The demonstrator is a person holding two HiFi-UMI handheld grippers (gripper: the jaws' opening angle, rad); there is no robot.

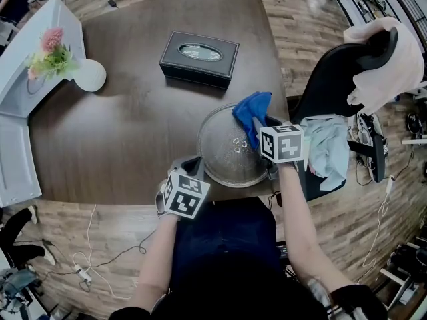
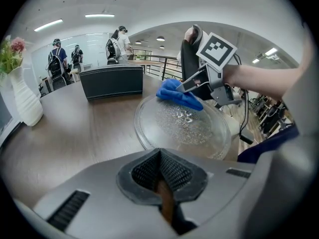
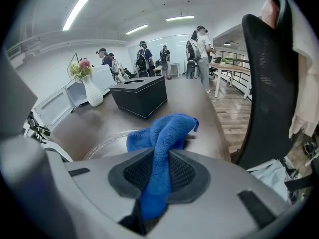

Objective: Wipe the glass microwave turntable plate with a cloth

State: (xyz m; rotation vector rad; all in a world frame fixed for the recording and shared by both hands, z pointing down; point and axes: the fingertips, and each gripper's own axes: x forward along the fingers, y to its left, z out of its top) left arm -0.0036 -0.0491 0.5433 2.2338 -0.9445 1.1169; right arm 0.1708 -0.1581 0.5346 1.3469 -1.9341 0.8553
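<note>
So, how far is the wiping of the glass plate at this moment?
Done: the right gripper has the blue cloth pinched in its fingers. In hand: the cloth lies on the far right edge of the plate. Left: the rest of the plate, uncovered. The left gripper is shut, empty, by the plate's near edge.

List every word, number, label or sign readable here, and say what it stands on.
No words or numbers can be read in any view.
Right marker cube and left marker cube: black-and-white square patterns only, no letters.
Glass plate, centre: raised marks, too blurred to read.
Black box: no print visible.
</note>
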